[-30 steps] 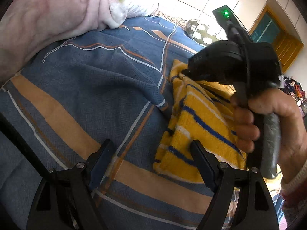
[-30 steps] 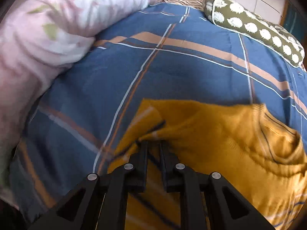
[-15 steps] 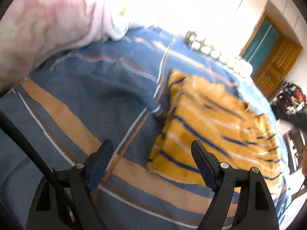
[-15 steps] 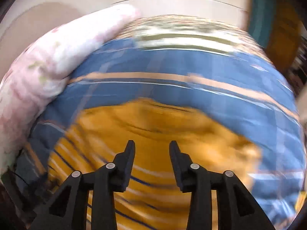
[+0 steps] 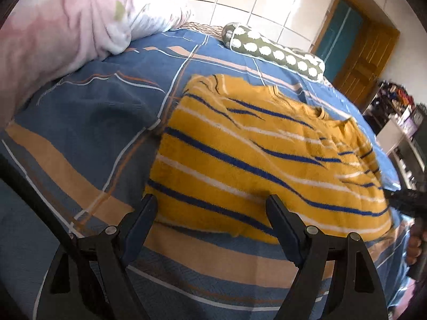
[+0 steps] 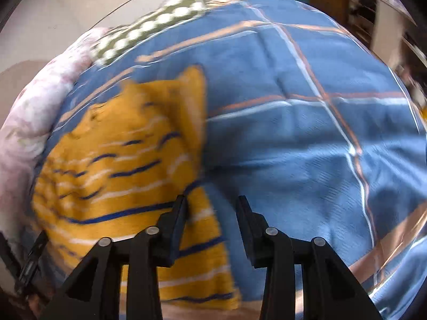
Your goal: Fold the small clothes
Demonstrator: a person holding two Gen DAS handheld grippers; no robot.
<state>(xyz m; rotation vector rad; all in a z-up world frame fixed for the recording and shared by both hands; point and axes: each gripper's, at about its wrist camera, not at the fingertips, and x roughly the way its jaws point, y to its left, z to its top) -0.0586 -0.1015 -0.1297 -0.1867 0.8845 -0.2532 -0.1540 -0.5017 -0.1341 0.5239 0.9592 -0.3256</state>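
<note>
Yellow striped sweater (image 5: 261, 160) flat on the bed (image 5: 88, 122); left gripper (image 5: 210, 208) fingers wide, right gripper (image 6: 210, 208) fingers apart, both empty.

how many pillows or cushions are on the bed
2: a pink floral pillow at the far left of the bed, and a green bolster with white spots along the far edge. Others may lie out of view.

Both claws are black plastic. The left claw (image 5: 210, 208) has two flat, tapered fingers (image 5: 280, 218) on angular arms with round silver screws. The right claw (image 6: 210, 208) has the same build, its fingers (image 6: 176, 218) narrower.
</note>
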